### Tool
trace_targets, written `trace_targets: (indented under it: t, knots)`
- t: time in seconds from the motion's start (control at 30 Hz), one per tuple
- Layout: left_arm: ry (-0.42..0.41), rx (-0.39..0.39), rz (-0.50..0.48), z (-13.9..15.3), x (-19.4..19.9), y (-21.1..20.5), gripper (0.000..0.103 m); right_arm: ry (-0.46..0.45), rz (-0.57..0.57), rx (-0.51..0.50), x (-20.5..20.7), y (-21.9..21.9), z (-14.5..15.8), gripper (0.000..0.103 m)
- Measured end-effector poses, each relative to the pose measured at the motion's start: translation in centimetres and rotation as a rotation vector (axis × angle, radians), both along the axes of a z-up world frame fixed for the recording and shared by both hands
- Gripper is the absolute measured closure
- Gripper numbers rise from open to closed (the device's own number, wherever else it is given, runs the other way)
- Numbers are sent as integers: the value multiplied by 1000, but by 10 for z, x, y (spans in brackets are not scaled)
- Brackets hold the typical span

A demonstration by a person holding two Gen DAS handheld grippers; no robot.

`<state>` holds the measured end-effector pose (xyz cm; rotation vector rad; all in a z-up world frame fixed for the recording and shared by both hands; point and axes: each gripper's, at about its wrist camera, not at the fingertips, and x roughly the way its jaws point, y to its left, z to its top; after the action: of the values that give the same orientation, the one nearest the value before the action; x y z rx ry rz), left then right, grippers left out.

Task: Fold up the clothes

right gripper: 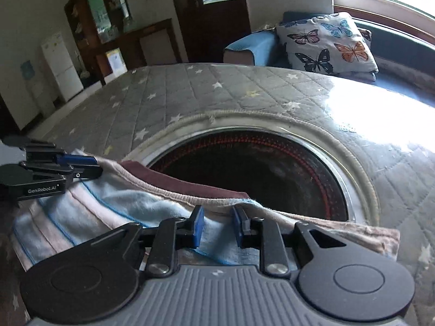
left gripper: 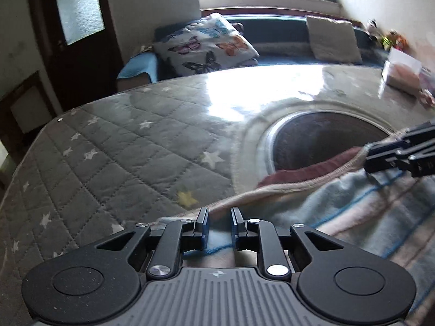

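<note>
A striped garment in pale blue, pink and white, with a beige hem and a maroon inner layer, lies on the quilted table near its front edge; it also shows in the right wrist view. My left gripper is open, its fingers standing over the garment's edge with cloth between them. My right gripper is open over the garment's far hem. Each gripper shows in the other's view: the right at the garment's hem, the left at the garment's left corner.
A grey star-patterned quilted cover lies over the table under a glossy sheet. A round dark heater opening sits in the middle. A box stands at the far right. A sofa with a butterfly pillow lies beyond.
</note>
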<state>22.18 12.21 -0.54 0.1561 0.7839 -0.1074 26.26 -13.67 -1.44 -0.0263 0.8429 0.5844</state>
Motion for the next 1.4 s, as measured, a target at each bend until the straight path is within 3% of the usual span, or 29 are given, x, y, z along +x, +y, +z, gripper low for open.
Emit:
trace_targets:
  t: [0.17, 0.3, 0.37, 0.47, 0.5, 0.57, 0.73, 0.8, 1.07, 1.4]
  knots:
    - [-18, -5, 28, 9, -7, -2, 83, -12, -6, 14, -4, 3, 3, 64]
    - [-33, -41, -42, 19, -16, -16, 82, -65, 31, -34, -14, 18, 8, 45]
    - [-30, -28, -75, 17, -18, -25, 77, -79, 57, -60, -18, 29, 6, 43]
    - [12, -6, -84, 3, -11, -28, 76, -97, 81, -103, -22, 43, 0, 31]
    - [7, -2, -87, 0, -12, -27, 75, -106, 85, -118, -24, 47, -2, 28]
    - [-11, -1, -84, 0, -14, -23, 63, -117, 93, -136, -26, 52, -4, 22]
    - [-33, -19, -35, 7, -21, -5, 56, -143, 109, -143, -34, 59, -1, 13]
    - [-39, -15, -10, 8, -25, 3, 54, -157, 115, -147, -39, 63, 1, 5]
    - [-39, -16, 51, 10, -39, 29, 42, -201, 141, -154, -57, 100, 3, 0]
    - [-31, -23, 106, 3, -39, 52, 31, -271, 259, -174, -92, 148, 2, 0]
